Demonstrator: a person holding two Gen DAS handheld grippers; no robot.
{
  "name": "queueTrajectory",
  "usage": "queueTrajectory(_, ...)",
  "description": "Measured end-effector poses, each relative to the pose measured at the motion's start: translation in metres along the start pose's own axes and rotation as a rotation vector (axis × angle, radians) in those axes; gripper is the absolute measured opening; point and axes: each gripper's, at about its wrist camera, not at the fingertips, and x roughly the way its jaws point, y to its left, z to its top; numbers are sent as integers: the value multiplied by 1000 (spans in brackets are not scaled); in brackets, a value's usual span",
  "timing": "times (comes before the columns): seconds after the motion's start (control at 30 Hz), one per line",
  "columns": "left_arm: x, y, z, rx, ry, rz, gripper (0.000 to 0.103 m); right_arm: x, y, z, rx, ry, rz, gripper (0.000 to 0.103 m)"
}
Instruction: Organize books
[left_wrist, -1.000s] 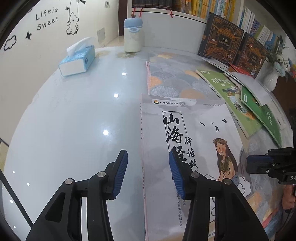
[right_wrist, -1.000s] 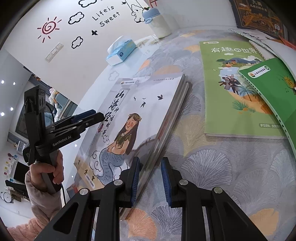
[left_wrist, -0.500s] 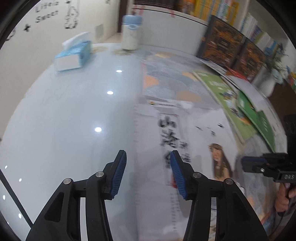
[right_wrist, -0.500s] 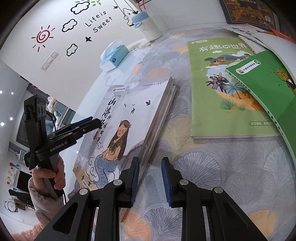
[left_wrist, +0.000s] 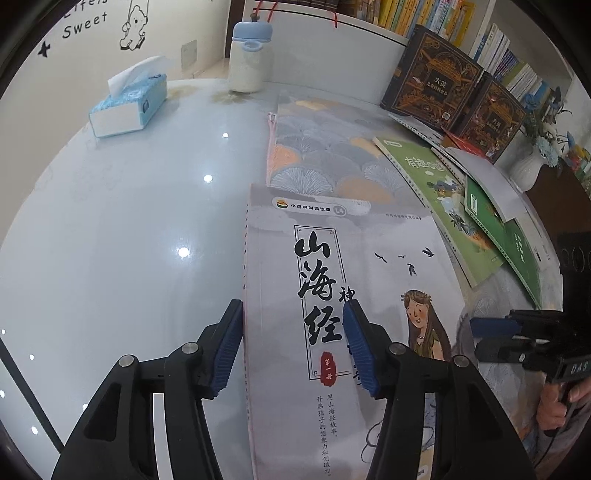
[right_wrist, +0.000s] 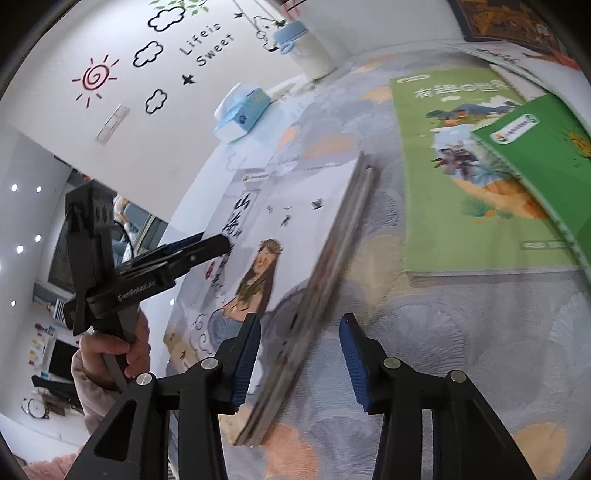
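A stack of thin books topped by a white book with black Chinese title and a long-haired girl lies on the table, half on the patterned mat. My left gripper is open, its fingers astride the stack's spine edge. My right gripper is open, its fingers astride the stack's opposite page edge. The left gripper also shows in the right wrist view, and the right gripper in the left wrist view. Two green books lie overlapped to the right.
A fan-patterned mat covers part of the glossy white table. A blue tissue box and a white jar with blue lid stand at the back. Dark boxed books lean against the shelf; a white vase at right.
My right gripper has opened from a narrow gap to a wide one around the stack's edge. The left gripper has moved in closer along the spine and stayed open.
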Motion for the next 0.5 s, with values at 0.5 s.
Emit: queueTrajectory(0.5, 0, 10, 5, -72, 14, 46, 54, 6, 12, -4, -31, 13, 8, 45)
